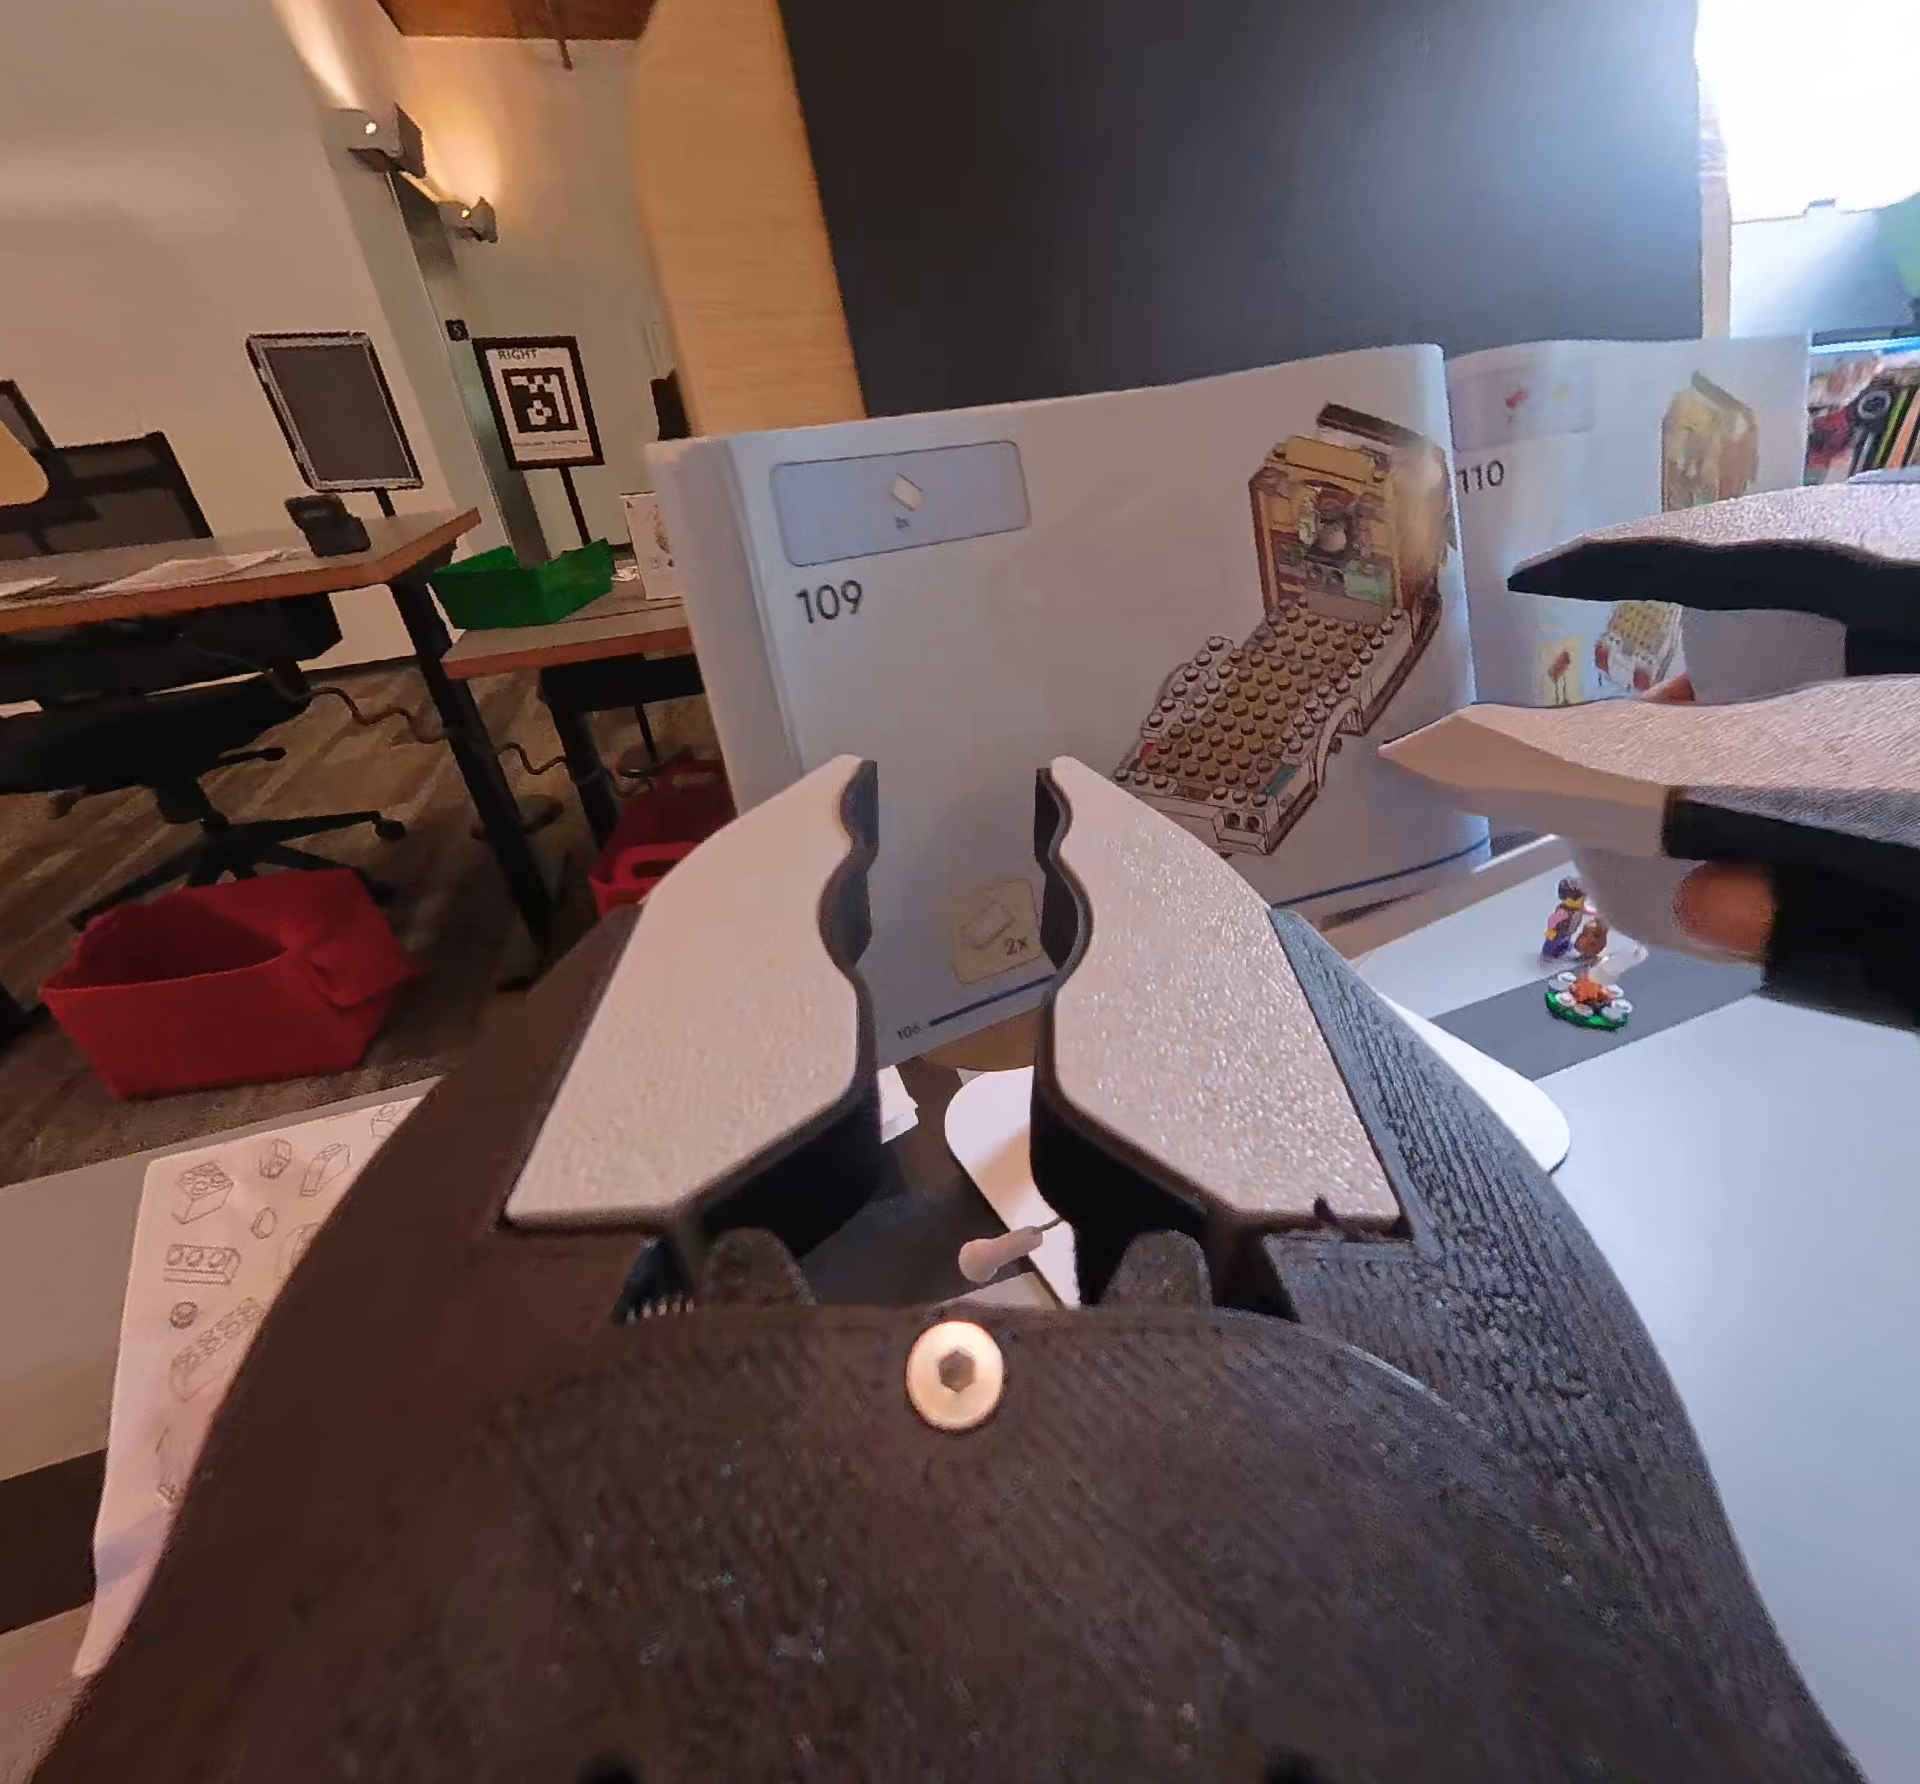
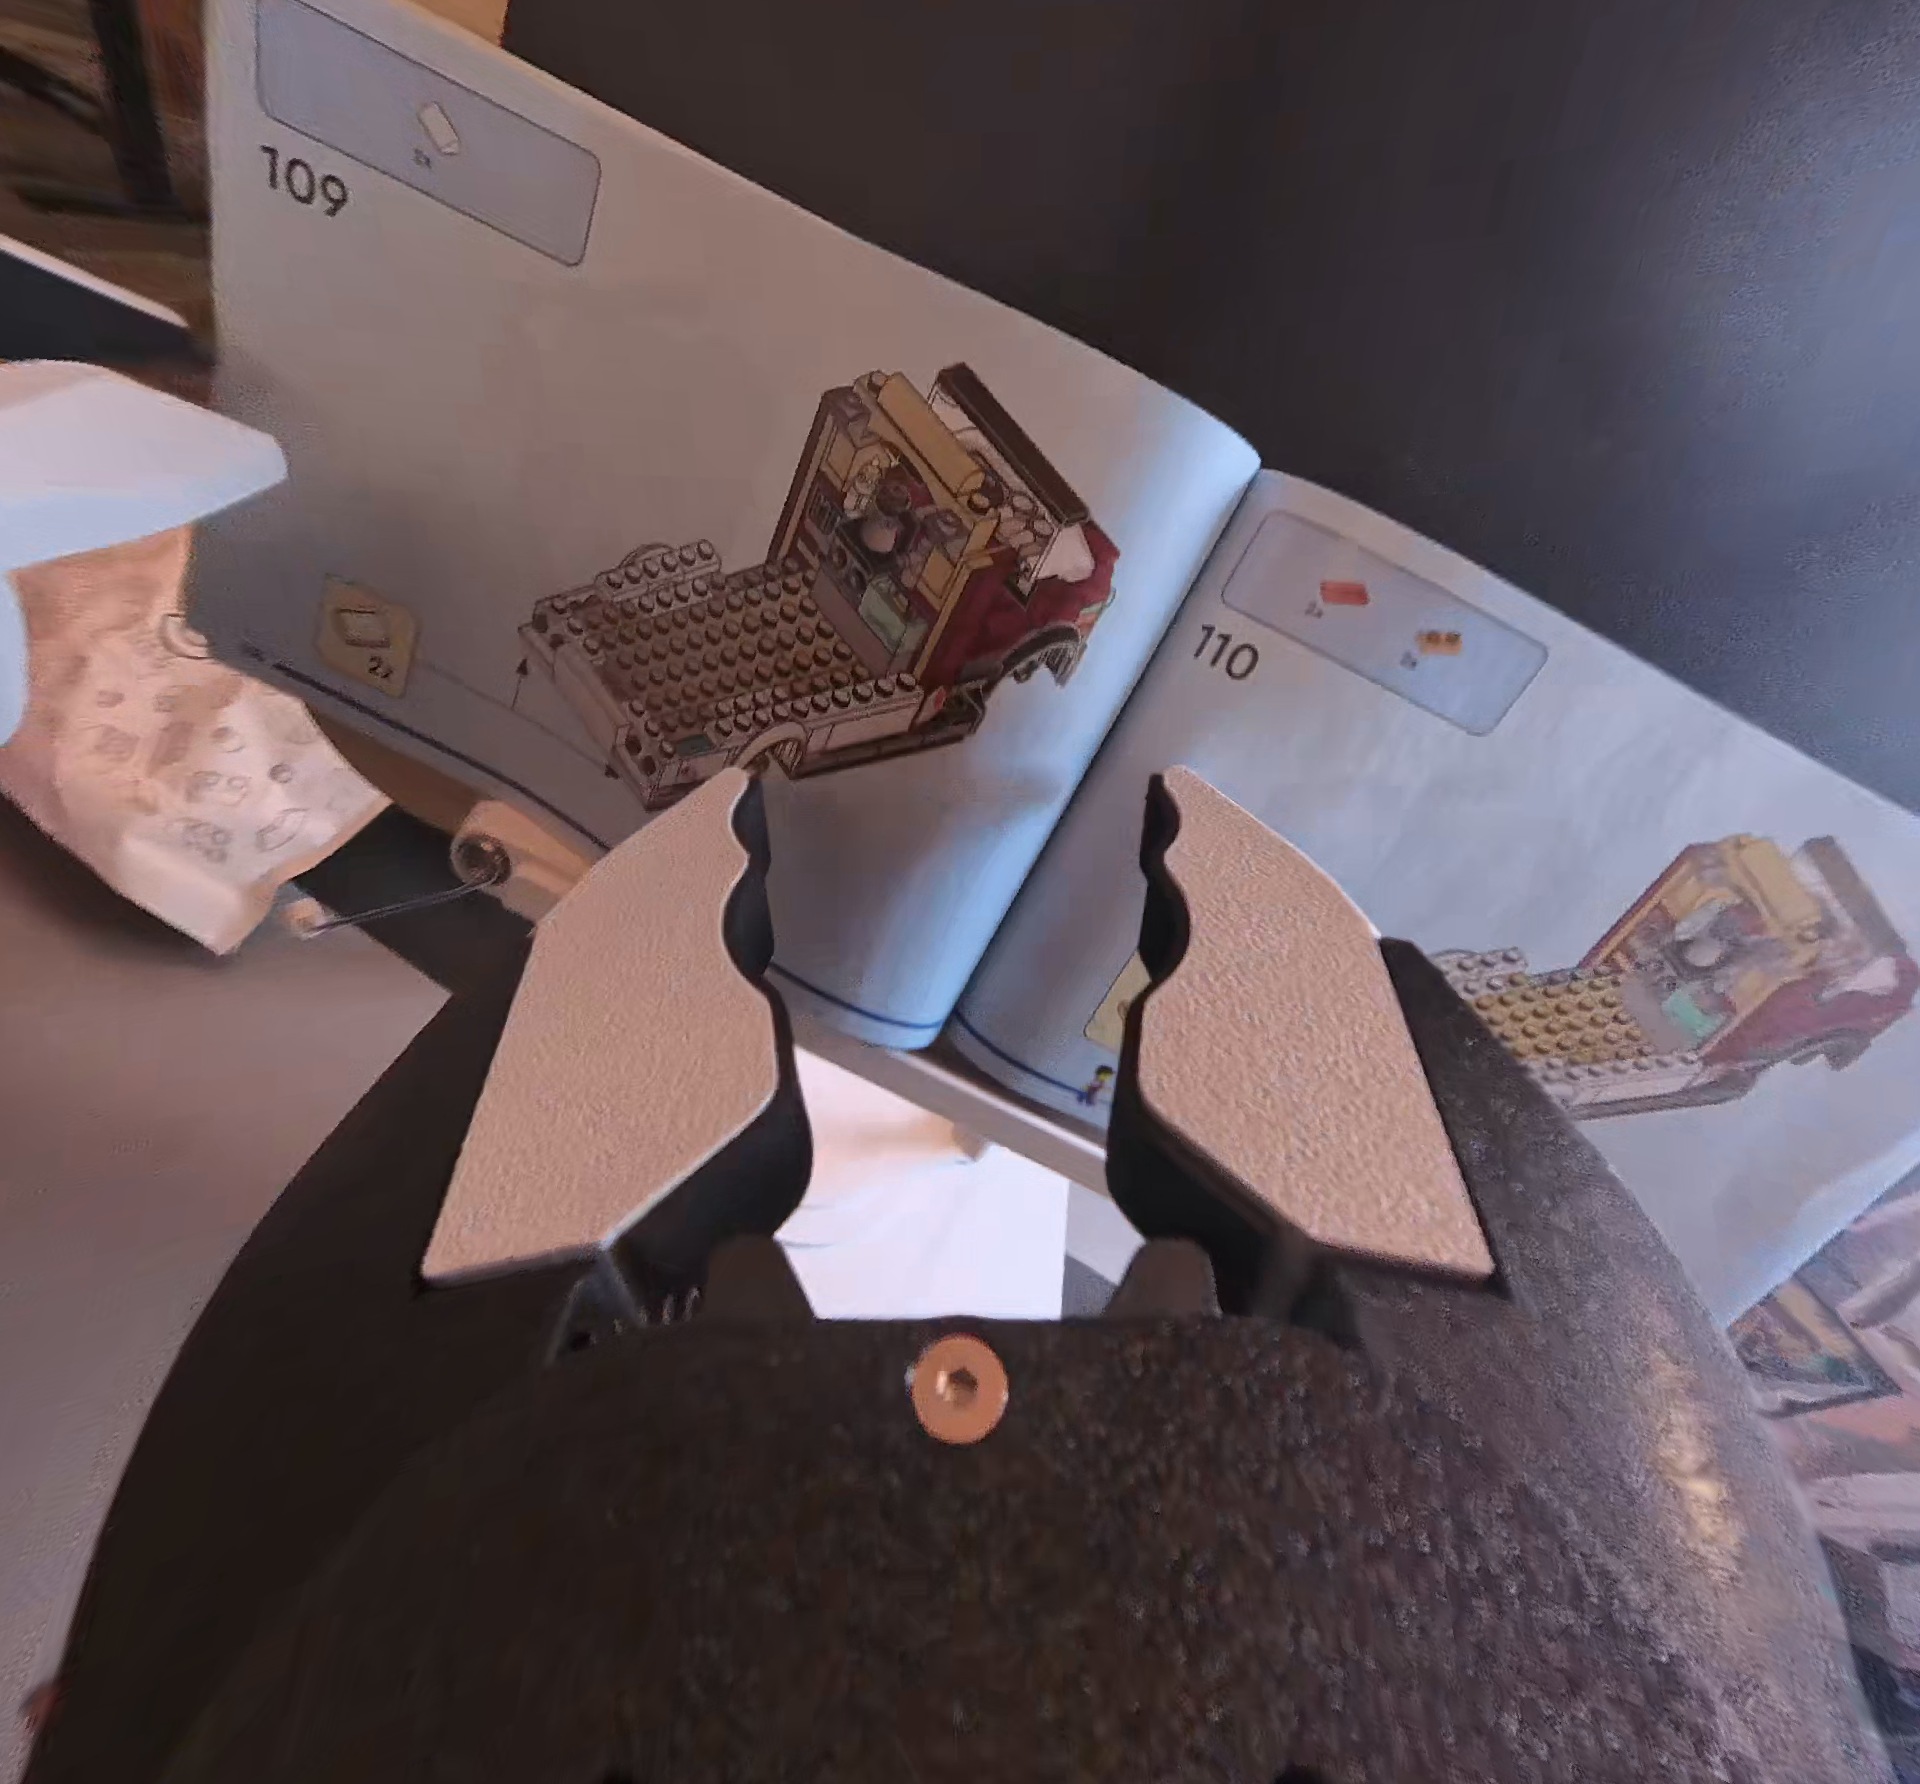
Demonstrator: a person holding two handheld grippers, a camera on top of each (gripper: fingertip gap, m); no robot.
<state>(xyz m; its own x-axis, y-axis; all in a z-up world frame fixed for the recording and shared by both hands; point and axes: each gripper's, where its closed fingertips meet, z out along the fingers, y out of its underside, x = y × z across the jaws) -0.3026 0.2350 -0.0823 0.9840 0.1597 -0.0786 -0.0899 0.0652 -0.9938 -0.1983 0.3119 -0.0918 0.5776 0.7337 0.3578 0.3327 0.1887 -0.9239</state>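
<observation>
The left gripper (image 1: 956,789) has its two fingers a bit apart. Nothing is between them, just air. It points at the open booklet (image 1: 1091,654), at the bottom of the left page, and does not touch it.

The right gripper (image 2: 951,799) has its fingers spread wide, w/ nothing in them. It points at the fold in the middle of the booklet (image 2: 935,882), near the bottom edge of the pages. Can't tell if a fingertip touches the paper. In the left wrist view the right gripper (image 1: 1455,674) comes in from the right side, fingers wide open, just in front of the booklet's fold.

The booklet stands up on a white stand (image 1: 1496,1111) near the back edge of the white table (image 1: 1714,1371), in front of a dark wall panel (image 1: 1247,124). Both pages show pics of a toy brick truck.

A paper sheet w/ brick drawings (image 1: 208,1246) lies at the table's left edge. A small toy figure (image 1: 1569,919) & a tiny green toy bit (image 1: 1590,996) sit on the table to the right of the stand.

Off the table, on the floor at left, is a red bin (image 1: 229,976). Farther back is a wood desk (image 1: 239,560) w/ a black chair (image 1: 125,654), and a green tray (image 1: 520,581).
</observation>
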